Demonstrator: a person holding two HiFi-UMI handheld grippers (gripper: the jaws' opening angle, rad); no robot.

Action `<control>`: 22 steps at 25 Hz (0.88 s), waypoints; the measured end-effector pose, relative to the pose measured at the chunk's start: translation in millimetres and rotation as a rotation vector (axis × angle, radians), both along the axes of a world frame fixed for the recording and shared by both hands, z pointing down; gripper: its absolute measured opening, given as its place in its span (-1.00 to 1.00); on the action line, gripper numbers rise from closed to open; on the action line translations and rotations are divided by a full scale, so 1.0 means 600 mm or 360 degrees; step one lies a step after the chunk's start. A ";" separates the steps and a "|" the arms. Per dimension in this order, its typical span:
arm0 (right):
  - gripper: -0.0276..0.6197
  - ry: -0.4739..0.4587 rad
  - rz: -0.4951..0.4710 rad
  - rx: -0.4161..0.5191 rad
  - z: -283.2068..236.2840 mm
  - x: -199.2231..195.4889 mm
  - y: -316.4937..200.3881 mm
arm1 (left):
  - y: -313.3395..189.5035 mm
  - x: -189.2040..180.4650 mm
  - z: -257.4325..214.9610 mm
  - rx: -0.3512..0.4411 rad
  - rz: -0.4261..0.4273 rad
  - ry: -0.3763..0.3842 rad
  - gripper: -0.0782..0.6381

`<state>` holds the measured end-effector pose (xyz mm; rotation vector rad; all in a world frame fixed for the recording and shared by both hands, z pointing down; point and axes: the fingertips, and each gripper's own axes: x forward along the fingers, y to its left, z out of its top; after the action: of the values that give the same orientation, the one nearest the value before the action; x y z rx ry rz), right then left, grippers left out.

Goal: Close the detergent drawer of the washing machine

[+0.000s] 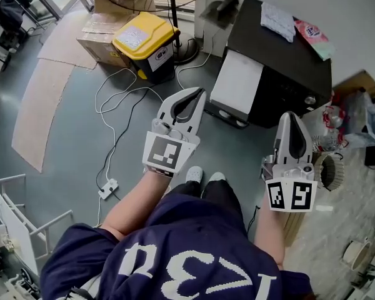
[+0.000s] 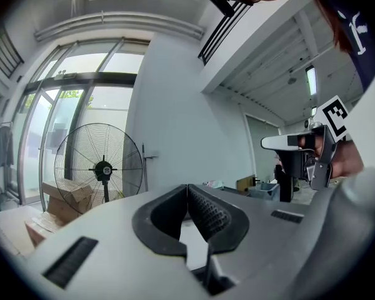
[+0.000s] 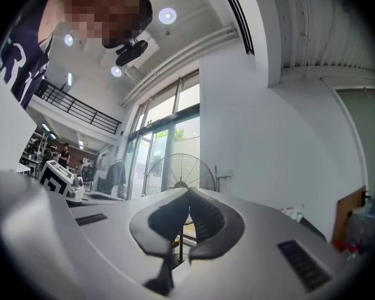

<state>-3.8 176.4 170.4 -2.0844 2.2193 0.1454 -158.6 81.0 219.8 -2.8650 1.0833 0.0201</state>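
a flat cardboard sheet (image 1: 42, 105) lies on the grey floor (image 1: 81, 155) at far left, with a white rack (image 1: 12, 211) at the lower left edge. white cables (image 1: 115, 99) loop down to a power strip (image 1: 108, 188), leaving open floor between them and the person's shoes. behind stand a yellow-lidded bin (image 1: 147, 37) and cardboard boxes (image 1: 103, 24), beside the round base of a standing fan (image 1: 186, 50). the left tool (image 1: 198, 92) is held out level over the bare floor, clenched, its tips meeting with nothing between them. just right of its tip is the washing machine (image 1: 287, 67), a black box with a white panel (image 1: 237, 83) at its near left corner; whether that panel is the detergent drawer i cannot tell. a cloth (image 1: 278, 20) and a pink packet (image 1: 312, 33) lie on its top. the right tool (image 1: 289, 115) is also clenched and empty, its tip just short of the machine's front edge near a knob (image 1: 310, 100). cluttered shelving crowds the far right edge.
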 end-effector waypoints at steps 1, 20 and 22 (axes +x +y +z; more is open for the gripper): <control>-0.87 -0.0003 0.0004 -0.0005 0.002 0.004 -0.008 | -0.007 0.004 0.005 -0.0011 0.0004 -0.0001 -0.73; -0.87 -0.0038 -0.0222 0.0010 0.024 0.172 -0.234 | -0.199 0.161 0.019 0.0023 -0.0152 -0.0009 -0.72; -0.87 -0.0040 -0.0264 0.0013 0.029 0.192 -0.251 | -0.221 0.175 0.024 0.0022 -0.0198 -0.0003 -0.72</control>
<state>111.5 26.0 188.0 -1.8768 2.3590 0.1146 -53.3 -51.3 233.9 -2.7792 1.2539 0.0170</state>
